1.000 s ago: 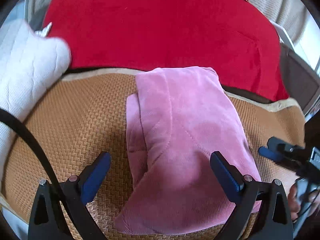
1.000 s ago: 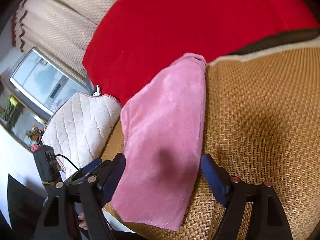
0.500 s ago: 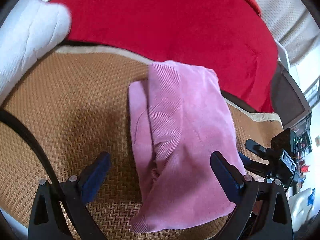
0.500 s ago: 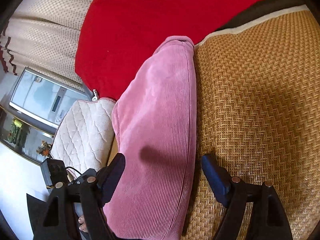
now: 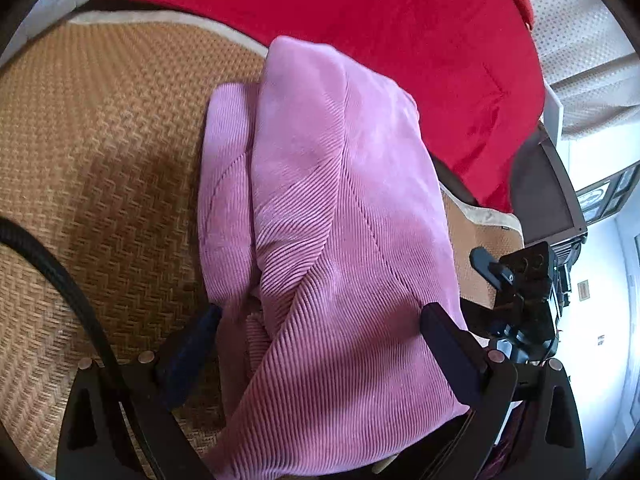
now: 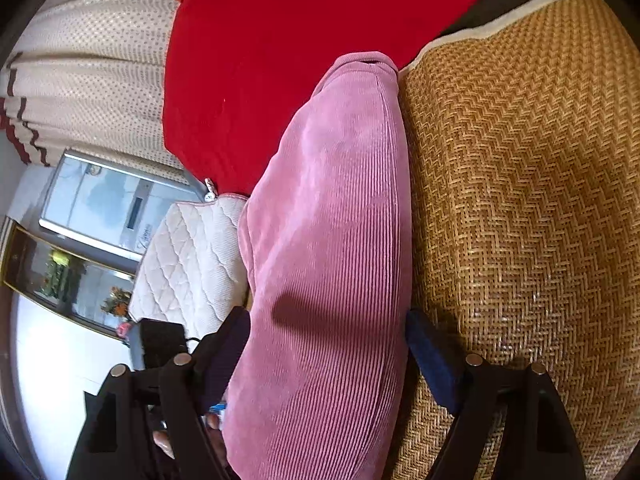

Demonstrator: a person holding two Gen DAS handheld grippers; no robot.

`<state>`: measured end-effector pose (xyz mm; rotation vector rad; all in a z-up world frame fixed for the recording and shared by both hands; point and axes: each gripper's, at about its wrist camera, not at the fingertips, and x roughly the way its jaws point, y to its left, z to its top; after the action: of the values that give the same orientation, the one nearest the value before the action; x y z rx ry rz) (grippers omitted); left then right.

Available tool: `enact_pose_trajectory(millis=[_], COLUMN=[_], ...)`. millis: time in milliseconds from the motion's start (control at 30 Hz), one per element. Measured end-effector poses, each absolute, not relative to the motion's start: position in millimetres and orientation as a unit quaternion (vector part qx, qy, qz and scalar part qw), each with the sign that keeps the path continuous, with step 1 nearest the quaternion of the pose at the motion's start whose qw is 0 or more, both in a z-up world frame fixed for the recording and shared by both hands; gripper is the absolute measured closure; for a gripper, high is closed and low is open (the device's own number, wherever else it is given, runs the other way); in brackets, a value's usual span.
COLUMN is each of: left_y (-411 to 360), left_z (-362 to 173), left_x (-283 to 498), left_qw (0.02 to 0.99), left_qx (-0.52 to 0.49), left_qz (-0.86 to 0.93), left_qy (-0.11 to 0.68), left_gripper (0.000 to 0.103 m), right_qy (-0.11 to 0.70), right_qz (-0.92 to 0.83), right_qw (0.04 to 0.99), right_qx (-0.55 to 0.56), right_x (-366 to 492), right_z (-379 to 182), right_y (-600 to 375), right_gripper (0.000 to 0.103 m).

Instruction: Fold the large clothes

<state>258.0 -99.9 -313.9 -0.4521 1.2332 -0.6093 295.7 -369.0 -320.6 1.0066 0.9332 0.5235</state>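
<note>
Pink corduroy garment [image 5: 344, 240] lying folded in a thick bundle on woven rattan mat [image 5: 100, 168], far end reaching toward 12 o'clock and touching red blanket [image 5: 360, 20]. Left gripper [image 5: 320, 344] straddling the near end of the bundle, fingers [image 5: 452, 352] standing spread wide, one at 8 o'clock partly tucked under a fold, the other at 4 o'clock lying against the cloth; not visibly squeezing it. Right gripper [image 6: 328, 344] likewise sitting astride the bundle [image 6: 328, 240] from the other side, fingers [image 6: 432, 360] spread at 7 and 5 o'clock, flanking the cloth and touching its edges, pinch not evident. Mat [image 6: 520, 200] filling the 3 o'clock side of the right view, blanket [image 6: 260, 60] at 12 o'clock. Quilted white cushion [image 6: 192, 256] resting at 9 o'clock just beside the garment, dotted curtain [image 6: 88, 60] hanging at 10 o'clock. Black cable [image 5: 60, 280] curving across the left view at 8 o'clock. Other gripper's black body showing at 4 o'clock in the left view.
</note>
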Motion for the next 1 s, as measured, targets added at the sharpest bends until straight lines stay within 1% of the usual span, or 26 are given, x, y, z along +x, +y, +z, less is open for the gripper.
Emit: enact_pose_trajectory(millis=[233,400,500,567,600,633,667,700,733,767,833,900,1000], left_y=[-96,-102,-116,-118,-118,-119,-118,-118,-111,-109,-111,-117,-136], left_z=[-327,-320,-322,-324,-324,-325,-328,-327,-324,-321,-312,-305,-297], left_x=[262,259,259,260,260,259,267,266,264,263,260,256,248], left_qw=[0.735,0.747,0.753,0.754,0.757,0.759,0.762,0.764,0.768,0.772,0.778,0.781,0.779], left_qx=[-0.261,-0.241,-0.229,-0.234,-0.234,-0.234,-0.236,-0.237,-0.236,-0.234,-0.228,-0.223,-0.205], left_qz=[-0.276,-0.288,-0.288,-0.286,-0.281,-0.279,-0.277,-0.277,-0.278,-0.280,-0.296,-0.312,-0.336], left_qy=[0.562,0.548,0.546,0.544,0.542,0.540,0.536,0.532,0.526,0.521,0.505,0.494,0.488], left_gripper=[0.004,0.004,0.005,0.011,0.017,0.024,0.027,0.032,0.042,0.047,0.063,0.068,0.068], right_qy=[0.418,0.412,0.407,0.402,0.397,0.394,0.388,0.381,0.376,0.371,0.364,0.359,0.348], right_qz=[0.234,0.235,0.219,0.210,0.204,0.202,0.202,0.202,0.201,0.199,0.197,0.197,0.193], right_qw=[0.754,0.804,0.826,0.834,0.841,0.845,0.849,0.852,0.854,0.859,0.864,0.868,0.877], right_qx=[0.449,0.358,0.323,0.315,0.308,0.302,0.296,0.296,0.297,0.293,0.287,0.281,0.271], right_x=[305,306,307,307,306,304,303,300,299,298,294,290,281], right_z=[-316,-298,-294,-293,-293,-292,-289,-286,-284,-281,-277,-272,-261], right_y=[-369,-342,-329,-324,-322,-323,-322,-322,-322,-321,-320,-320,-322], right_gripper=[0.018,0.019,0.019,0.023,0.025,0.034,0.043,0.045,0.047,0.048,0.051,0.053,0.054])
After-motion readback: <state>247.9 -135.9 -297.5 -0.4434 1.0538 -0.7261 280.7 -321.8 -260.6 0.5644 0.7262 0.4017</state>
